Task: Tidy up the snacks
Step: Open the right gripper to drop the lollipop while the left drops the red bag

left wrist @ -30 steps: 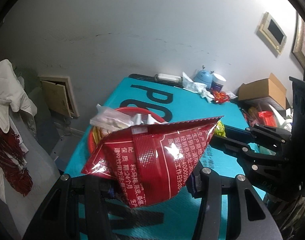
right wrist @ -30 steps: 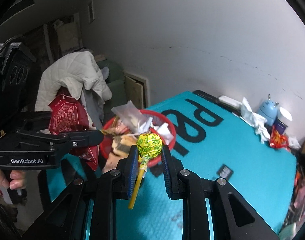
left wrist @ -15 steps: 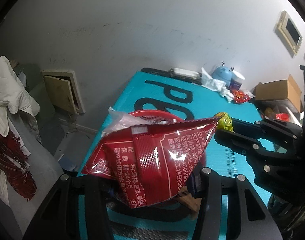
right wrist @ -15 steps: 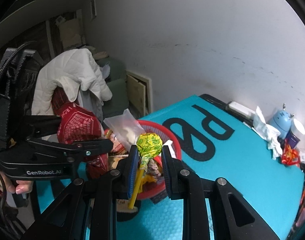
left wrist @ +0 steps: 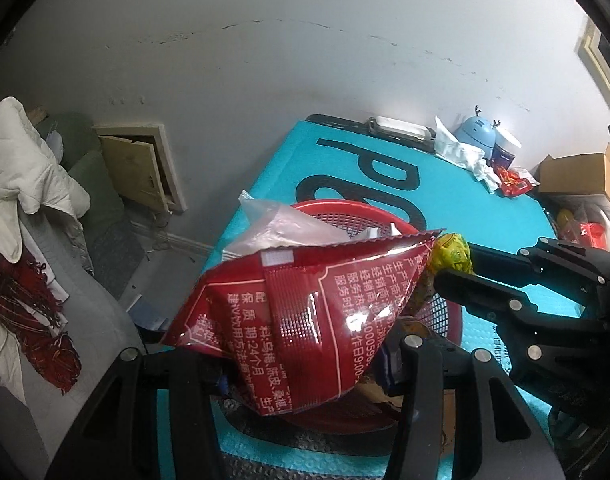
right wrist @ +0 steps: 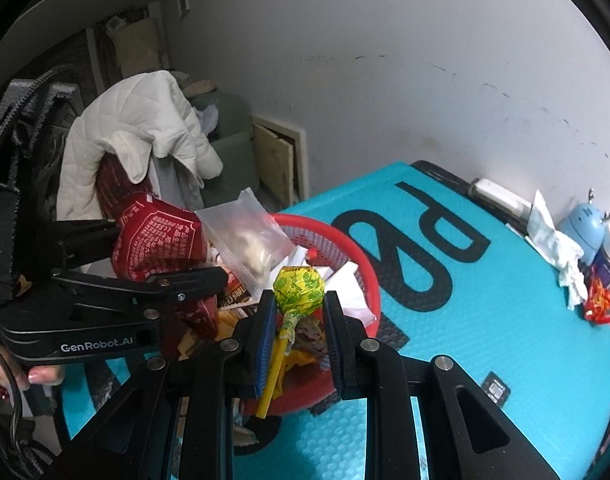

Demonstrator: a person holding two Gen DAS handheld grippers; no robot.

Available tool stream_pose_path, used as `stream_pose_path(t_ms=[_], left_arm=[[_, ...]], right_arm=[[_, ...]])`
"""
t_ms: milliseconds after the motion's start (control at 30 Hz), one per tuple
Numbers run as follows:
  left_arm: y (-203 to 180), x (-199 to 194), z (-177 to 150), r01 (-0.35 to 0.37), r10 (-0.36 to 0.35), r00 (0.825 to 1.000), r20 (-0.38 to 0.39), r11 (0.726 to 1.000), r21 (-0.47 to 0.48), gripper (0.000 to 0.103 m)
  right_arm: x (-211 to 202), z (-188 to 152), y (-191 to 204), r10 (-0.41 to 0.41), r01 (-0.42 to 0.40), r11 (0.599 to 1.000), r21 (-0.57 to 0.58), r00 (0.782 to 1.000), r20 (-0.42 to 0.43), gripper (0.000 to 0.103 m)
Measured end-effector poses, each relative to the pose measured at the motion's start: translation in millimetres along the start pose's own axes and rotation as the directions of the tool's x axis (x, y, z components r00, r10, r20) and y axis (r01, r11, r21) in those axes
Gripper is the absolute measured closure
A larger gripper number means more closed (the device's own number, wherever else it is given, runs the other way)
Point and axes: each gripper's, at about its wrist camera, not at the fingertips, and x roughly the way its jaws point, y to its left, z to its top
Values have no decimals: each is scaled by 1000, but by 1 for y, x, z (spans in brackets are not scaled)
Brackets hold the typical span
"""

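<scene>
Now over the red basket (right wrist: 369, 276) with both loads, versus a second ago when both sat short of it, basket further ahead. Closing distance over the last second, so EARLIER comparison matters: approach done, drop phase next, by the look of it.

Left gripper (left wrist: 305, 364): clamped on red snack bag (left wrist: 305, 312), bag upright-ish, bulging, hanging above basket's near-left rim. Same grip as before, no slip seen. From right wrist view, left gripper (right wrist: 201, 264) and red snack bag (right wrist: 161, 240) just left of basket contents.

Right gripper (right wrist: 297, 336): pinching lollipop (right wrist: 299, 288) by wrapper neck and yellow stick, green-yellow head poking above fingertips. Directly above basket interior. In left wrist view, right gripper (left wrist: 453, 268) beside bag's right corner, lollipop (left wrist: 451, 254) touching or nearly touching bag; can't tell which.

Inside basket: clear zip bag (right wrist: 249, 240), assorted wrappers, already fairly full.

Beyond: teal mat (right wrist: 485, 320), basket on its near corner. Far edge: blue gadget (right wrist: 589, 228), crumpled tissue (right wrist: 553, 236), red wrappers (right wrist: 601, 304) not yet collected.

Risk guess: two grippers crowded, release one at a time.
</scene>
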Motion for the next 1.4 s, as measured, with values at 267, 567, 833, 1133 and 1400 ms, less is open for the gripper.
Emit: stream_pose_path(t_ms=[267, 567, 833, 1133, 1400], left_arm=[[-2, 5, 1, -32, 33, 999, -12, 999, 11, 43], [-1, 3, 3, -47, 47, 999, -10, 999, -6, 32], [-2, 1, 8, -55, 55, 998, 11, 998, -4, 32], [-5, -5, 10, -74, 74, 997, 33, 997, 12, 32], [-11, -17, 19, -100, 98, 991, 87, 995, 23, 16]], right_arm=[[9, 2, 4, -13, 12, 1000, -23, 1000, -16, 79], [5, 2, -2, -16, 16, 1000, -5, 1000, -10, 69], [2, 2, -3, -11, 11, 1000, 2, 1000, -3, 68], [-1, 1, -3, -7, 7, 1000, 7, 1000, -2, 68], [-12, 1, -9, -22, 22, 999, 25, 1000, 14, 68]])
